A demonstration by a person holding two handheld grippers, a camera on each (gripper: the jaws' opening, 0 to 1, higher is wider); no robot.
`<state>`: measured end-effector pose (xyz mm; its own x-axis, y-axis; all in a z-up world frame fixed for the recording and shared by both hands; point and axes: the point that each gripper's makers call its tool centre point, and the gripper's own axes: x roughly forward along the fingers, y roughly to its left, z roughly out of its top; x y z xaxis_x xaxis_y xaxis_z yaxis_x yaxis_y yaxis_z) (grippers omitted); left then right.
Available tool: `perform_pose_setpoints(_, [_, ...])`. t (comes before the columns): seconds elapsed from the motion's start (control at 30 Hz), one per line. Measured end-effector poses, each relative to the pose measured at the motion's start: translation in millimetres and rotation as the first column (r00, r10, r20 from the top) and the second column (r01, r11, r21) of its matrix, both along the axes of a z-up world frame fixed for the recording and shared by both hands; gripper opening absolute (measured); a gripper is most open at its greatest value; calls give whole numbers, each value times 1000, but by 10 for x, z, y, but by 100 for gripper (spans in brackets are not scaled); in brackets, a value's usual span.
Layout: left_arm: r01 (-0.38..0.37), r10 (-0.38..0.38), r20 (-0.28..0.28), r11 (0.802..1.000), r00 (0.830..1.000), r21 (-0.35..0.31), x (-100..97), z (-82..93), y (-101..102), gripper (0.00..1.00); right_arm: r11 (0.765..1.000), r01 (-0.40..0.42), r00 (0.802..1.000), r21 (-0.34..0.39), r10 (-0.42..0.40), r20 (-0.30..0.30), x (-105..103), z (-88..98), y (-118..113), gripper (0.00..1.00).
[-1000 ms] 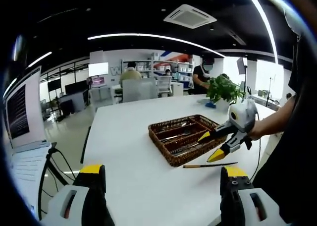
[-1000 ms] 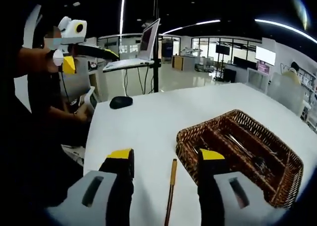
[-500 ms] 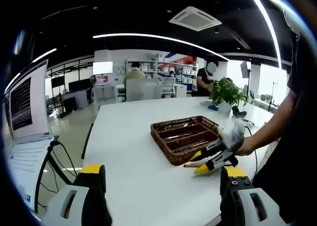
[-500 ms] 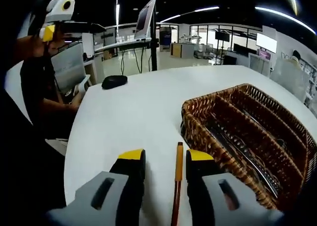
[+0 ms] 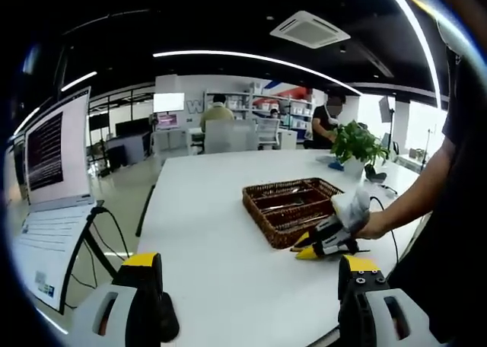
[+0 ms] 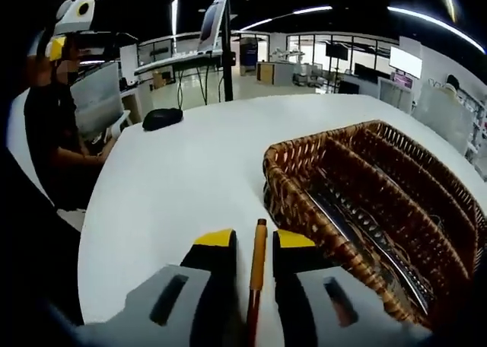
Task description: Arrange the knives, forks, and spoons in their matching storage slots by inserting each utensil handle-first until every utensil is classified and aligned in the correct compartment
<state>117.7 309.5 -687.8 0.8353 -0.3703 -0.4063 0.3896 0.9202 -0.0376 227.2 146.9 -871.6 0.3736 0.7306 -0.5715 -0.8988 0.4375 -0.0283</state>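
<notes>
The right gripper, jaws nearly closed around the utensil on the surface beside the basket, risked a skewed pinch that could twist it (left gripper wide open, empty).

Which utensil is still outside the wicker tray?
The wooden-handled utensil lying on the white table beside the wicker tray, between the right gripper jaws; the others lie inside its compartments.

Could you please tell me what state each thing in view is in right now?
Right tool: closed around the utensil's handle, low at the table.
Left tool: open, empty, held above the table.
Utensil: lying on the table beside the basket, wooden handle between the right tool's jaws.
Basket: upright on the table, cutlery lying in its compartments.
Laptop: open, screen lit.
</notes>
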Motion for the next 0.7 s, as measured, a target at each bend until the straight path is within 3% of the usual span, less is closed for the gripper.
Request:
perform_pose_setpoints(0.07, [-1,1,0,1000,1000,2,-6,-1,8,100,1000,-12,1000,-2,12,15,21,-7,6,6])
perform_pose_setpoints(0.23, [-4,4,1,1000,1000,6,-4,0,31,100,999,-49,998,-12,50,50,32,19,21,4])
perform_pose_setpoints(0.4, [0,0,2,1000,1000,11,27,8,33,100,1000,7,999,18,-6,-47,32,21,-5,3])
perform_pose_setpoints(0.53, [8,-8,5,1000,1000,15,54,35,-8,100,1000,-16,998,-8,15,-66,-39,32,0,3])
perform_pose_setpoints(0.7, [19,-19,10,1000,1000,14,92,63,-72,100,999,-44,999,-20,44,-28,-43,191,-1,3])
